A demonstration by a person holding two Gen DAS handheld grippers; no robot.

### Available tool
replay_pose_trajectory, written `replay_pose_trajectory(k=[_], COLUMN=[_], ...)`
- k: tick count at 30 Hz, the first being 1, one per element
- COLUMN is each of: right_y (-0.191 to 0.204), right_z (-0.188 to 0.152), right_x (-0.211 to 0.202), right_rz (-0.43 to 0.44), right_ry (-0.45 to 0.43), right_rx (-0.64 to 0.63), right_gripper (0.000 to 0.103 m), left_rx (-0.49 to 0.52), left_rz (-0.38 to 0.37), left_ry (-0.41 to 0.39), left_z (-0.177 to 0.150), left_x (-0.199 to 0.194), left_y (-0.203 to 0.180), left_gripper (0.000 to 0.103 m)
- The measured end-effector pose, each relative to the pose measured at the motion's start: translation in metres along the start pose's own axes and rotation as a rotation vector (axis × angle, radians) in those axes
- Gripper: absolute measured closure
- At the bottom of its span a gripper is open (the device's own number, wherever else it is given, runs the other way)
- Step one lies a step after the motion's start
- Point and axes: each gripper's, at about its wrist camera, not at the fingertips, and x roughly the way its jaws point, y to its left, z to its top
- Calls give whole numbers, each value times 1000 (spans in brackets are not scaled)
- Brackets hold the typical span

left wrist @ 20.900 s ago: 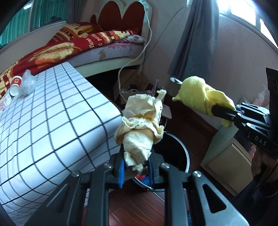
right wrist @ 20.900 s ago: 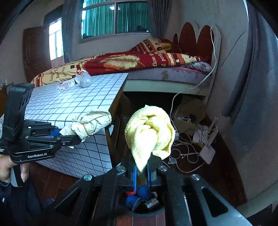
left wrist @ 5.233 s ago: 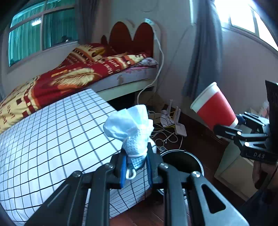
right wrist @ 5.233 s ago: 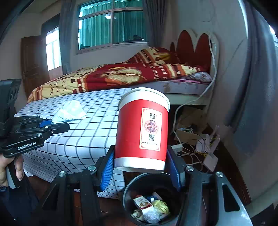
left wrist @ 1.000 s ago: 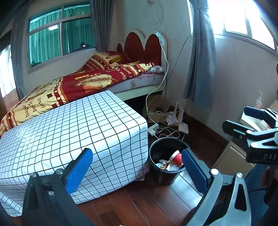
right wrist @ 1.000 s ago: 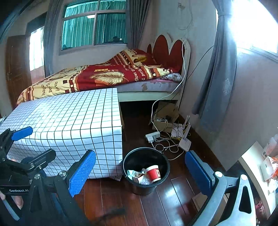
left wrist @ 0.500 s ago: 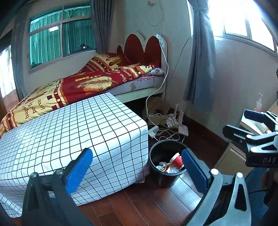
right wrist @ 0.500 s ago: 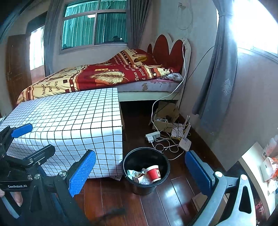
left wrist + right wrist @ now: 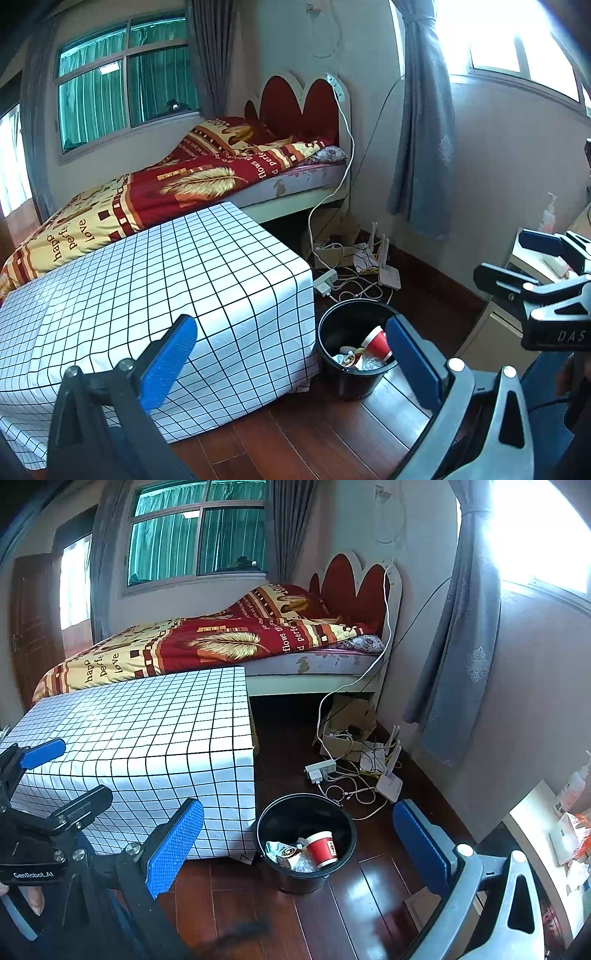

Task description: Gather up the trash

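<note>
Both grippers empty, jaws wide apart. Left gripper (image 9: 290,350) and right gripper (image 9: 297,840) hang above the wooden floor (image 9: 243,908), each framing the black bin (image 9: 295,880) between its blue pads, well short of touching it. Bin stands on the floor just beside the near right corner of the checked-cloth table (image 9: 147,731). Trash sits inside the bin: red paper cup (image 9: 324,849) tilted on wrappers (rest too small to identify). Bed (image 9: 207,646) behind the table.
</note>
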Motion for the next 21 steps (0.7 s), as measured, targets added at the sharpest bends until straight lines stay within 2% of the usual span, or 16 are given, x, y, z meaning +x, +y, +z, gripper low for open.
replay_pose_trajectory(k=[21], right_y=[-3], right_z=[1], right_x=[0], right_rz=[-6], right_ry=[2], right_rx=[1], right_gripper=[0], left_rx=[-7], left_rz=[-13], left_ry=[6], left_z=[3], left_x=[1], left_y=[-3], left_gripper=[0])
